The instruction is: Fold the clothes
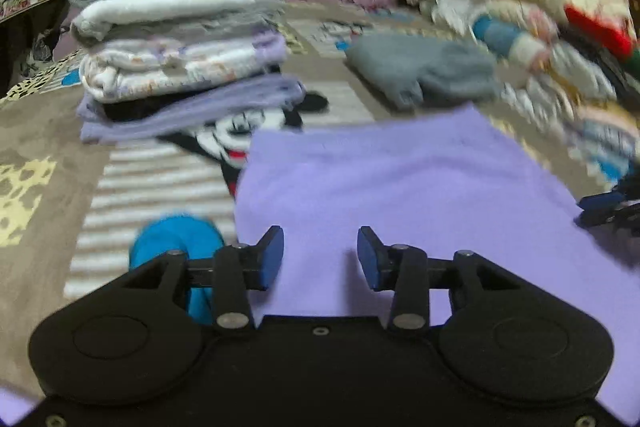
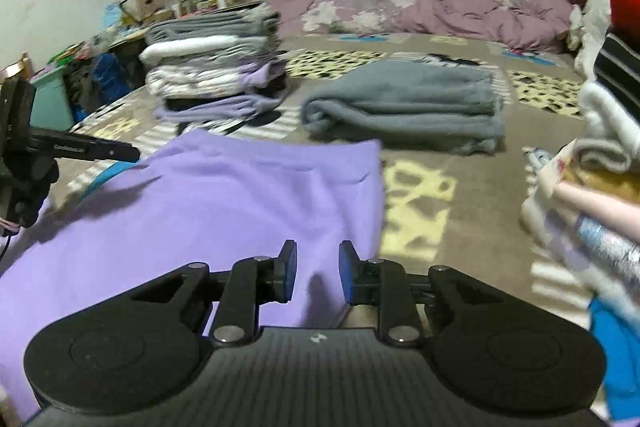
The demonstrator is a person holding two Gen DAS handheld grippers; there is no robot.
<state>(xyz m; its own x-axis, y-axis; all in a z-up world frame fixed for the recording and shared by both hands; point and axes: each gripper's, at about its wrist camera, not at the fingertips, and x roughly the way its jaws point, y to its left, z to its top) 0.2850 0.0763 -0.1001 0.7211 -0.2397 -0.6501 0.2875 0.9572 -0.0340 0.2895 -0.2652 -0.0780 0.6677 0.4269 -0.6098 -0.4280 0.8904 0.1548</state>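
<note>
Left gripper: both fingers level and side by side, blue pads facing each other across a wide gap, nothing between them. Right gripper: fingers likewise level, pads parted by a narrower gap, also holding nothing. Both grippers point toward the far side of the scene. In the left wrist view, the right gripper's fingertips enter at the right edge. In the right wrist view, the left gripper's dark body and one finger appear at the left edge, the finger extending rightward.

Lilac garment flat on bedspread
</note>
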